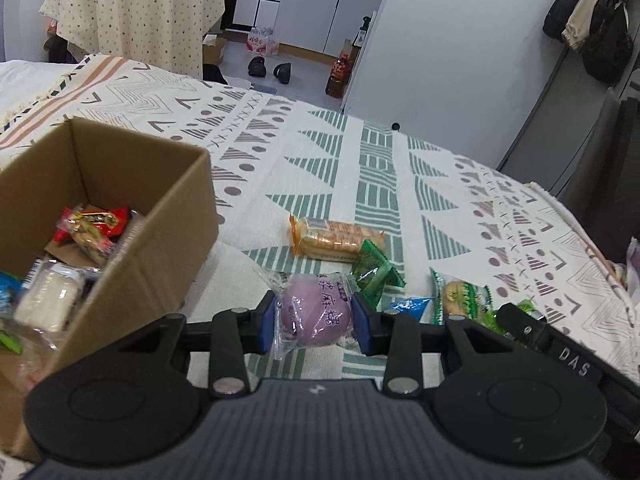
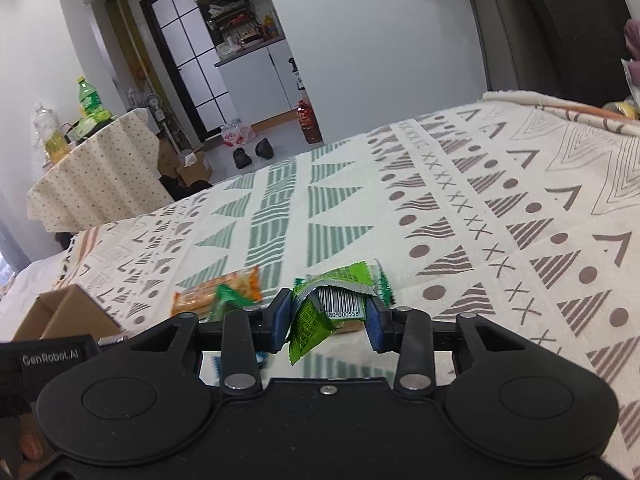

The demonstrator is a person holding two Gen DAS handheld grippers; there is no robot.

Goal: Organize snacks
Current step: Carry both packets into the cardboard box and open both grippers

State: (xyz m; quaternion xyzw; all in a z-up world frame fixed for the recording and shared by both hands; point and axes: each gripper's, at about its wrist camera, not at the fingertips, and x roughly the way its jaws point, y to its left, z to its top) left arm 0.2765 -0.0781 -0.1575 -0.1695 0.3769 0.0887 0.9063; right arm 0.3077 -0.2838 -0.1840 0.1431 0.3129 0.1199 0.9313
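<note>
left gripper jaws clamp a round purple mochi; right gripper jaws pinch a crumpled green packet.

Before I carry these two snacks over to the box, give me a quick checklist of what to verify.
1. Left hand-held gripper shut on the purple bun: ok, both pads press its wrapper.
2. Right hand-held gripper shut on the green packet: ok, though the wrapper is crumpled between the pads.
3. Cardboard box open on top: ok.
4. Room left in the box: ok, snacks cover the bottom only.
5. Path from the left gripper to the box: ok, only cloth lies between.
6. Loose snacks left on the cloth: not ok, the biscuit pack and others remain.
</note>
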